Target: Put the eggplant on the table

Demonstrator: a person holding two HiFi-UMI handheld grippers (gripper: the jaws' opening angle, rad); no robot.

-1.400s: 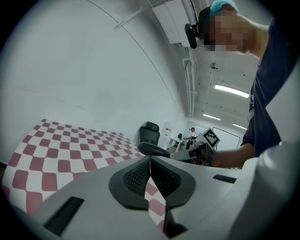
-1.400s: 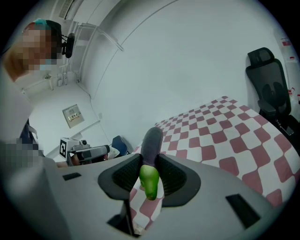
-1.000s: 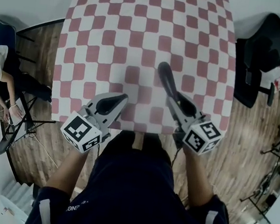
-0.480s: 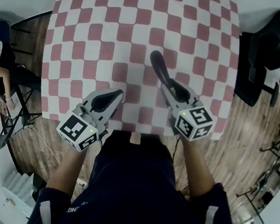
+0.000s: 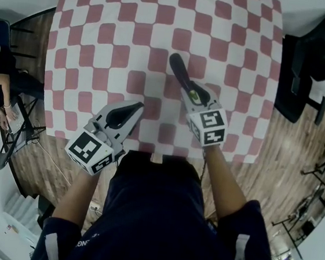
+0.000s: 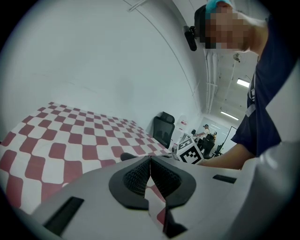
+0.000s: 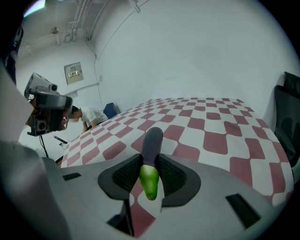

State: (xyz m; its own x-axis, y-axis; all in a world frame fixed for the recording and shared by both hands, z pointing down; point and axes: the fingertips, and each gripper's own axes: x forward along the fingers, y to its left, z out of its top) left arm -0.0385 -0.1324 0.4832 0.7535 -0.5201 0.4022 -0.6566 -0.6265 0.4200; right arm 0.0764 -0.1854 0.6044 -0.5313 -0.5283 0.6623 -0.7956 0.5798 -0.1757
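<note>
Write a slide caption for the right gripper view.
The right gripper clamps a dark eggplant near its green stem end, over the checkered table.

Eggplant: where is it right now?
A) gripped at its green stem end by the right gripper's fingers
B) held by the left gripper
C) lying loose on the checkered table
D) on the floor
A: the fingers of the right gripper clamp the green end of the eggplant.
</note>
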